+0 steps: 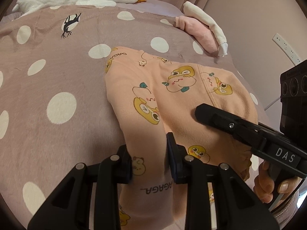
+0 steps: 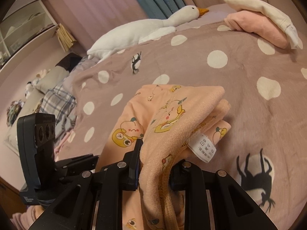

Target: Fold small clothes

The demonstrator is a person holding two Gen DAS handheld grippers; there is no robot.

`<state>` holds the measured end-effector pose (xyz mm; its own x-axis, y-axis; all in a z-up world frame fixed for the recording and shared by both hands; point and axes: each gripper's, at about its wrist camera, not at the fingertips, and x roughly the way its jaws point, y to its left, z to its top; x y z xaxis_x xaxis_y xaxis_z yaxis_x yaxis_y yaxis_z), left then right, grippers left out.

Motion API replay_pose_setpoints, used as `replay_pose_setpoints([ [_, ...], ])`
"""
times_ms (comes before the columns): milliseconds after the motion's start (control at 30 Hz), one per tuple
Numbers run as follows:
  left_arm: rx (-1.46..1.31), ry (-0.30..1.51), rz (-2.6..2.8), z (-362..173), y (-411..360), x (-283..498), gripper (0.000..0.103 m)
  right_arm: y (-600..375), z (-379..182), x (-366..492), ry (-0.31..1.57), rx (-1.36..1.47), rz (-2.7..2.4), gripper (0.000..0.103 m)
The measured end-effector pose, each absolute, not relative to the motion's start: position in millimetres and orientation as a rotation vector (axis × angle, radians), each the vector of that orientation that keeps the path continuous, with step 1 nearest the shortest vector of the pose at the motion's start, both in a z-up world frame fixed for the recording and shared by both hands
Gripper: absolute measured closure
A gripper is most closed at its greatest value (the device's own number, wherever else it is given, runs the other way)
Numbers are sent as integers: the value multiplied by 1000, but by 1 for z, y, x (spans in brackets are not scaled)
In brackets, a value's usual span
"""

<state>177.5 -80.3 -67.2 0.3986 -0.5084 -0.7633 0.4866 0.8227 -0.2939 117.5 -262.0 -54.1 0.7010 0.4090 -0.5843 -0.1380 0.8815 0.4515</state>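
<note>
Pyjamas (image 1: 153, 99), peach with cartoon ducks and "GAGAGA" printed on them, lie part-folded on the dotted blanket (image 1: 57, 76). Left gripper (image 1: 149, 157) pinches one fabric fold; right gripper (image 2: 155, 164) pinches the waistband edge beside a white care label (image 2: 202, 147). "DAS" marks the right gripper's side.

a bed under a mauve polka-dot blanket (image 1: 57, 72) meets pink curtains (image 2: 99, 3) and a glass-fronted cabinet (image 2: 23, 23).

light: dim, warm pink | shadows: soft | focus: mostly sharp | edges: strong fisheye curve, black corners
</note>
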Motion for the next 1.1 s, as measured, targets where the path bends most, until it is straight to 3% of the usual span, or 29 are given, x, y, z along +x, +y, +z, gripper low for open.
replay_pose_setpoints([
  [1100, 30, 846, -513, -42, -11, 82, 73, -191, -37, 47, 694, 310, 431, 78],
])
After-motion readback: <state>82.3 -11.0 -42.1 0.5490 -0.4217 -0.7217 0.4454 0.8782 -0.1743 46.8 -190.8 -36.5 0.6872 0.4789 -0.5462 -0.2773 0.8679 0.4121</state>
